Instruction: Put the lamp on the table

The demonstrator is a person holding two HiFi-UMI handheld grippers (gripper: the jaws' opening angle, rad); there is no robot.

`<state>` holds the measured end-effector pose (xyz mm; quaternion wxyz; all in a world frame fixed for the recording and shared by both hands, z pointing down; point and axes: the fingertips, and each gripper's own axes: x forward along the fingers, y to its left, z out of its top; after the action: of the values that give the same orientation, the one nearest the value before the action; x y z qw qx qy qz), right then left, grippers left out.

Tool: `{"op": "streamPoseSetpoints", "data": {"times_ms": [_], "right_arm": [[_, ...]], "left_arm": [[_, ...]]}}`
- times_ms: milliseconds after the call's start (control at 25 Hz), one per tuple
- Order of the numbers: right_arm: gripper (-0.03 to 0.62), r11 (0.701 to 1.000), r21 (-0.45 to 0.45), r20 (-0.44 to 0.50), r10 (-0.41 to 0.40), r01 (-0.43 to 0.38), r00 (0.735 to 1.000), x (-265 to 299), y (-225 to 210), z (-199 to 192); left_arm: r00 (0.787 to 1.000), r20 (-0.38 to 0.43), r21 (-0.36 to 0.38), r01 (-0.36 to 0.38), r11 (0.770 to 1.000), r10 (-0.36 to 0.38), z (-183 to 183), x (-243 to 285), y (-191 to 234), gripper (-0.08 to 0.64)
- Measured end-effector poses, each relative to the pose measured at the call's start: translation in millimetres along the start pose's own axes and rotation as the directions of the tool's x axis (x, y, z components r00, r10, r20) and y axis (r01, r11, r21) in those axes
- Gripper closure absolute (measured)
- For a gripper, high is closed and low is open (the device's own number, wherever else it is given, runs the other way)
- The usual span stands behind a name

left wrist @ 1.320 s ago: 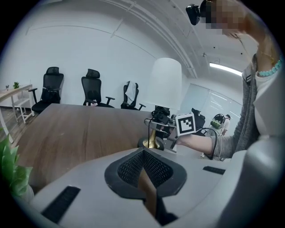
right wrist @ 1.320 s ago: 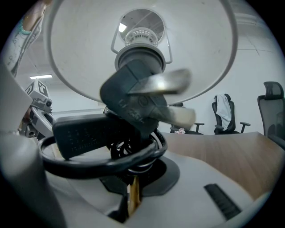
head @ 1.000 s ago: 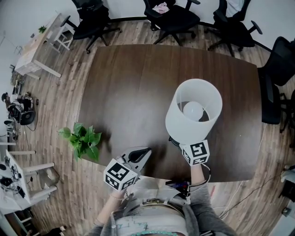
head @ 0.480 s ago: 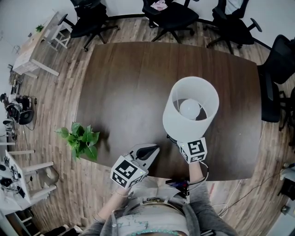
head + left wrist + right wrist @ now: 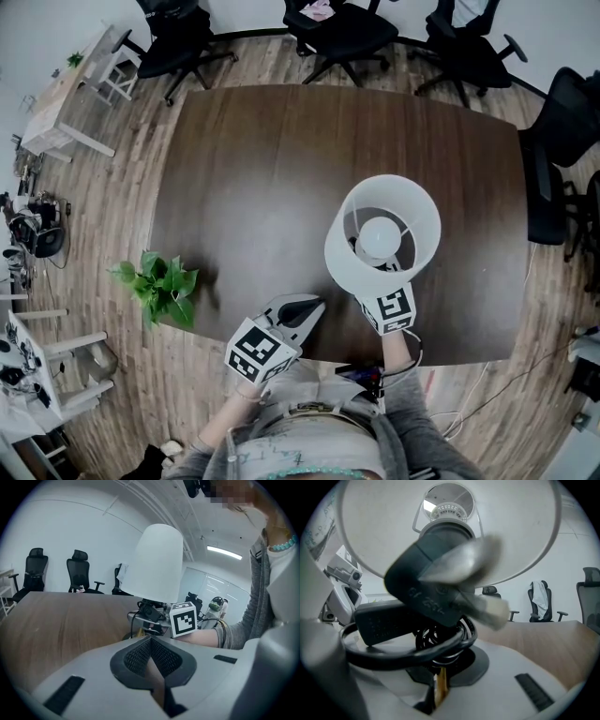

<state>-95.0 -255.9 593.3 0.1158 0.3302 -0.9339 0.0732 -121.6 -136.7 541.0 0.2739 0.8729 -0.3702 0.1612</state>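
The lamp has a white drum shade [image 5: 382, 234] with a round bulb [image 5: 379, 236] showing inside it. It stands upright over the near right part of the dark wooden table [image 5: 253, 178]. My right gripper [image 5: 372, 289] is below the shade and shut on the lamp's thin brass stem [image 5: 439, 686]. The lamp's black coiled cable and plug [image 5: 417, 620] rest across that gripper [image 5: 438, 679]. My left gripper [image 5: 312, 306] hangs over the table's near edge, left of the lamp. It [image 5: 150, 641] is shut with nothing in it, and the shade [image 5: 157, 564] rises just beyond it.
A green potted plant [image 5: 159, 286] stands on the wooden floor left of the table. Black office chairs [image 5: 342, 33] line the far side, and another [image 5: 553, 187] is at the right edge. A light side table [image 5: 70, 98] stands far left.
The lamp has shifted slightly left and towards me and now stands more upright, with the bulb centred in the shade. My left gripper has moved a little right, towards the lamp.
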Motion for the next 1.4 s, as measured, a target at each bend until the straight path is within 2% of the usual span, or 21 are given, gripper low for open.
{"op": "streamPoseSetpoints", "data": {"times_ms": [320,640,760,1400], "right_arm": [[0.574,1.0,-0.022,0.002,0.007,-0.007,1.0,3,1,11],[0.572,0.992,-0.059,-0.006,0.111,-0.111,0.994,1,18,1],[0.573,0.986,-0.073,-0.017,0.148,-0.149,0.989,1,24,0],[0.572,0.977,-0.075,-0.007,0.2,-0.2,0.98,-9,28,-5]], "left_arm": [[1.0,-0.004,0.003,0.002,1.0,-0.002,-6,-2,2,0.554],[1.0,-0.02,-0.017,0.02,1.0,-0.021,-22,-6,4,0.554],[1.0,-0.013,-0.009,0.015,1.0,-0.015,-19,-9,6,0.554],[0.999,0.016,0.024,0.05,0.998,-0.05,-8,-4,-23,0.554]]}}
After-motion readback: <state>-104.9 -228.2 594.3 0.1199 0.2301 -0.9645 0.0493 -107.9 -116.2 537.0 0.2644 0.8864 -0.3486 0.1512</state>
